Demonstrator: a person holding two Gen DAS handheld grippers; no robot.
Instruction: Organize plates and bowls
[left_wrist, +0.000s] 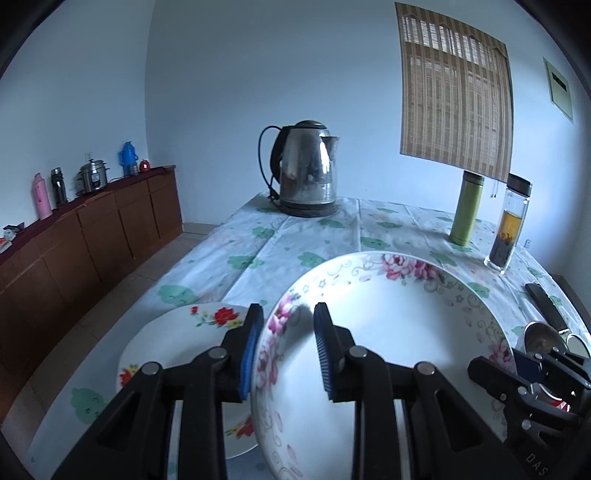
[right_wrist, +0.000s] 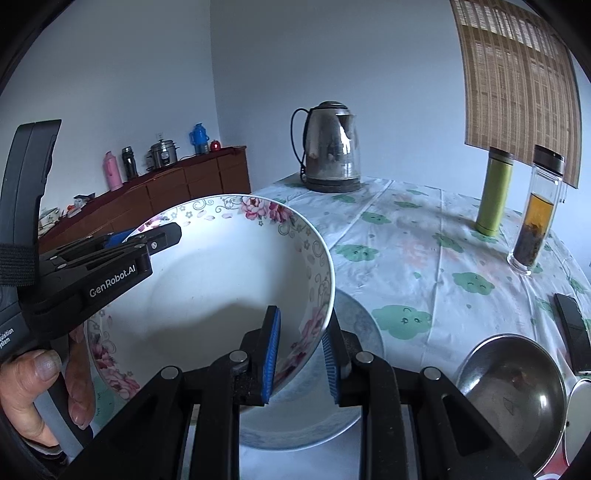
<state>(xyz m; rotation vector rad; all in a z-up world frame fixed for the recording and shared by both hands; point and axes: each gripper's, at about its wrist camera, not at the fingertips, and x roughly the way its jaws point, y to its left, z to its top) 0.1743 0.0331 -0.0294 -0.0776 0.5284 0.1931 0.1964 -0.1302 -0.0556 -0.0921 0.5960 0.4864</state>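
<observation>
Porcelain bowl (right_wrist: 207, 295) tilts mouth-up between both grippers' fingers (right_wrist: 271, 354).

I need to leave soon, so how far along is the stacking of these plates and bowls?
Early. Nothing looks stacked yet. In hand: the pink-flowered bowl is gripped by both the left gripper and the right gripper, their fingers straddling opposite rims, above a pale plate. Left: the red-flowered plate and the steel bowl lie apart on the table.
</observation>
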